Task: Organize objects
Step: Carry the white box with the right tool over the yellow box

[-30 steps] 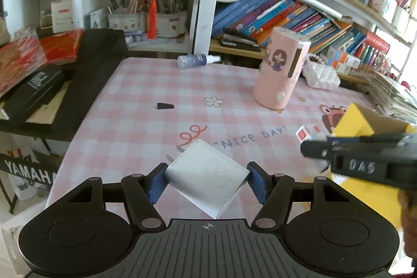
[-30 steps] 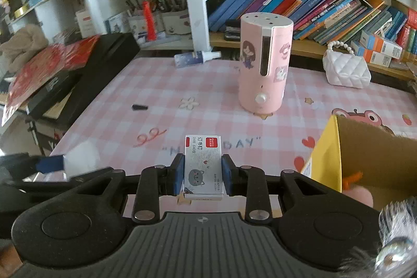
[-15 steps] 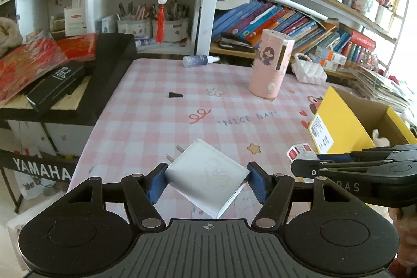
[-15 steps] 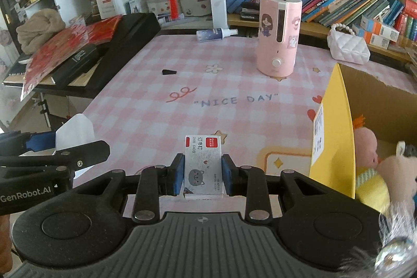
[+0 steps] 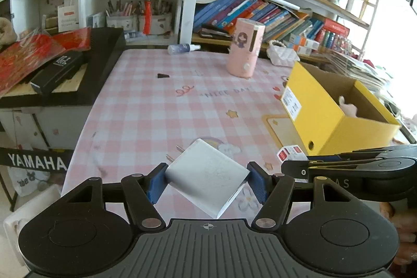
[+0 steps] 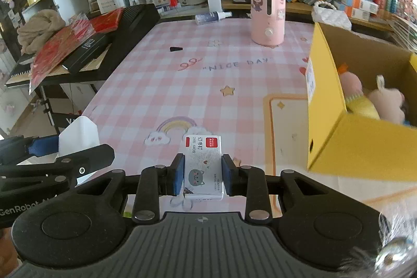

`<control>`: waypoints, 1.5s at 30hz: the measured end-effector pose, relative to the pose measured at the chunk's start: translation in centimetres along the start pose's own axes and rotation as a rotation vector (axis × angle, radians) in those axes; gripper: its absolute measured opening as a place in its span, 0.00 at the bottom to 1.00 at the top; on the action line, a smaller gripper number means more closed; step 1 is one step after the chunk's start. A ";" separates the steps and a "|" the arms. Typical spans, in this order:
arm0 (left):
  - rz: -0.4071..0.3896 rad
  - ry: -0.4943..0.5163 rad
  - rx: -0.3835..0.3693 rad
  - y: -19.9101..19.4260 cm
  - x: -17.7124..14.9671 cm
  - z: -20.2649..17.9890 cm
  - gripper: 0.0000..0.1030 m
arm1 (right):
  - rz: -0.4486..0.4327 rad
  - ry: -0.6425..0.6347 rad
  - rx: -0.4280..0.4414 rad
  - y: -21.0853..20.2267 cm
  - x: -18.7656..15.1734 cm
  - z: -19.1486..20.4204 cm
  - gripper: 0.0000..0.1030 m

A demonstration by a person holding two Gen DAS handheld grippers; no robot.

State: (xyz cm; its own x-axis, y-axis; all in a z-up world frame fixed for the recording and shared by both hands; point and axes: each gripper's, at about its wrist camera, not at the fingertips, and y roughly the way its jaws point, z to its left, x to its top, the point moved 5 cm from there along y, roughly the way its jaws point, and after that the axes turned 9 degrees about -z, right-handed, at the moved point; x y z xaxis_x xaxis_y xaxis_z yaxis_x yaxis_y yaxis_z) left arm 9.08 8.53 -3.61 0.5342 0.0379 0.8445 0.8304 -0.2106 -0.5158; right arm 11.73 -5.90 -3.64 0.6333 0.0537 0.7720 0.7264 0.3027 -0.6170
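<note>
My left gripper is shut on a white plug charger, held tilted above the near edge of the pink checked table. My right gripper is shut on a small white staple box with a cat picture and red label. The staple box also shows in the left wrist view, and the charger in the right wrist view. A yellow cardboard box stands at the right, open, with plush toys inside. It also shows in the left wrist view.
A pink cylinder humidifier stands at the table's far side. A spray bottle lies at the back edge and a small black piece lies on the cloth. A black keyboard piled with items stands left. Bookshelves lie behind.
Both grippers have pulled back and up from the table with their objects still held. The humidifier and yellow box look farther away, and more of the box's inside shows.
</note>
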 end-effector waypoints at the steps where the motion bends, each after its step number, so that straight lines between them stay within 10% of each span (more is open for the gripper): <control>1: 0.001 0.005 -0.002 -0.5 -0.3 -0.1 0.63 | -0.001 0.004 -0.003 -0.5 -0.4 0.1 0.27; 16: 0.047 0.108 -0.119 -4.6 -4.3 -3.9 0.63 | 0.008 0.148 -0.093 -7.1 -7.6 -1.2 0.27; 45: 0.076 0.284 -0.400 -0.9 -4.0 -15.7 0.63 | -0.044 0.385 -0.375 -13.6 -10.9 -12.3 0.27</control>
State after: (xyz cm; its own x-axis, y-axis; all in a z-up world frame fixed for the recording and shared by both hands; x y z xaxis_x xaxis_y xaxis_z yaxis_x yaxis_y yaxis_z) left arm 3.68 -6.79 -4.25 0.4804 -0.2483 0.8412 0.6351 -0.5630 -0.5288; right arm -1.80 -22.31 -5.55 0.6007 -0.3253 0.7303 0.7557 -0.0671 -0.6515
